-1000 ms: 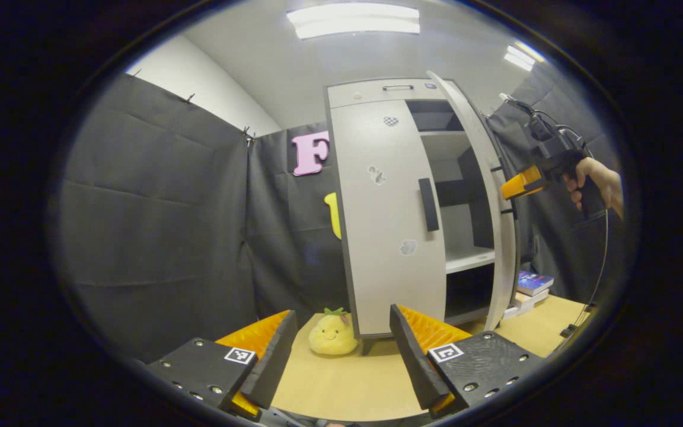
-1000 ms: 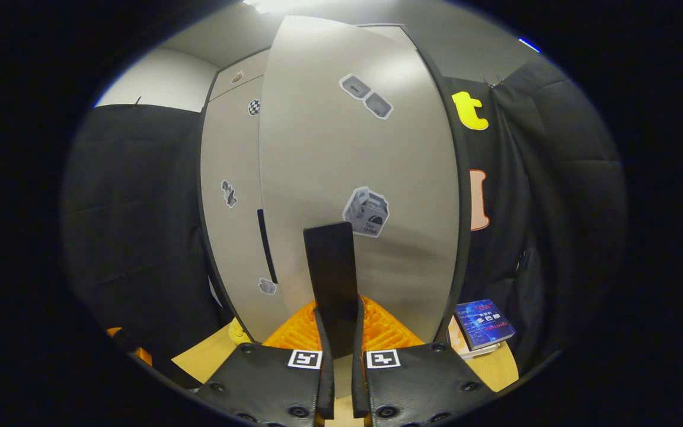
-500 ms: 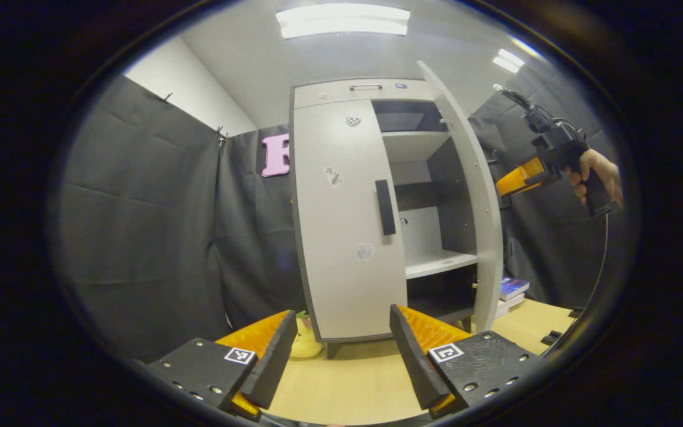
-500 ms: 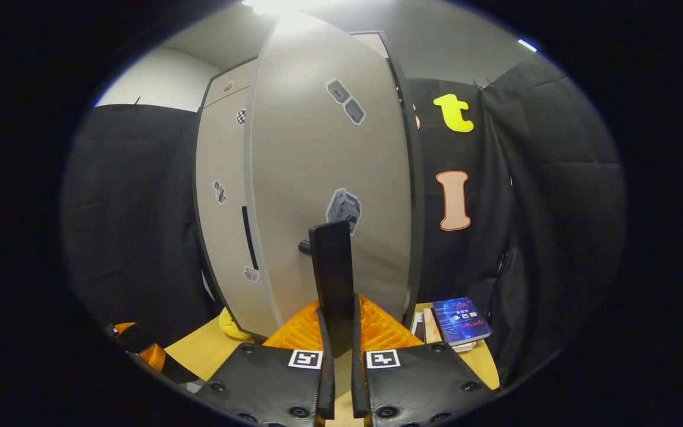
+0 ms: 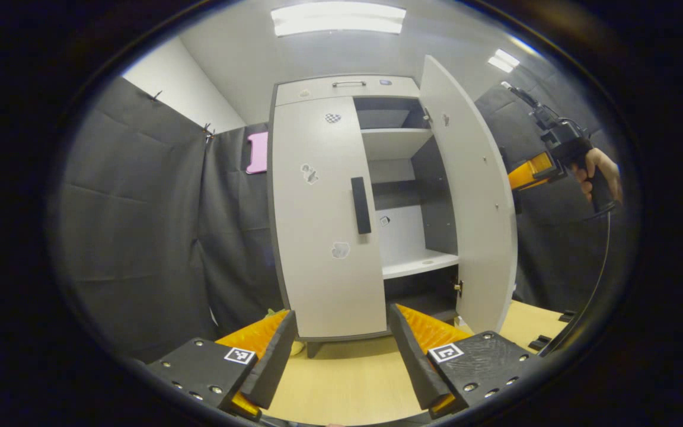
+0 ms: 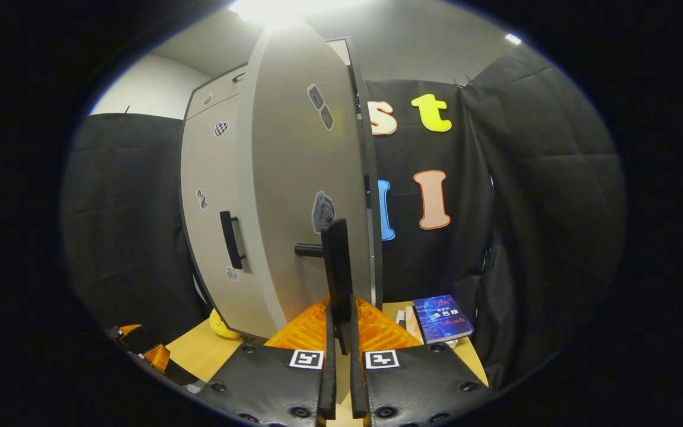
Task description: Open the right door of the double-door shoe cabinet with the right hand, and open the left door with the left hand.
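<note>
Left gripper view is showing the shoe cabinet (image 5: 341, 89) standing upright on a pale wooden tabletop (image 5: 341, 385), its long axis running vertically and its front facing the camera. Its right door (image 5: 472, 196) is standing swung wide outward, showing its inner face, while the left door (image 5: 324, 219) is sitting flat against the cabinet front with its dark vertical handle (image 5: 361, 205) near the inner edge. Between them the pale shelves (image 5: 418, 264) and dark inner walls are lying exposed. Right gripper view is looking along the outer face of the right door (image 6: 300, 190), where the door's black handle (image 6: 337, 267) is rising upright between the fingers of the right gripper (image 6: 341, 350), which are pressing together on it from both sides. In the left gripper view that same gripper (image 5: 531, 175), held by a hand (image 5: 599, 172), is sitting just behind the door's far edge. Nearer the camera, the left gripper (image 5: 341, 350) is hanging with its fingers spread well apart, gripping nothing, short of the left door. A blue book (image 6: 442, 317) is lying on the tabletop right of the cabinet, and a yellow plush toy (image 6: 223, 326) is peeking out near its base. Black cloth walls (image 5: 140, 225) are enclosing the booth under a grey ceiling with lit light panels (image 5: 338, 19).
</note>
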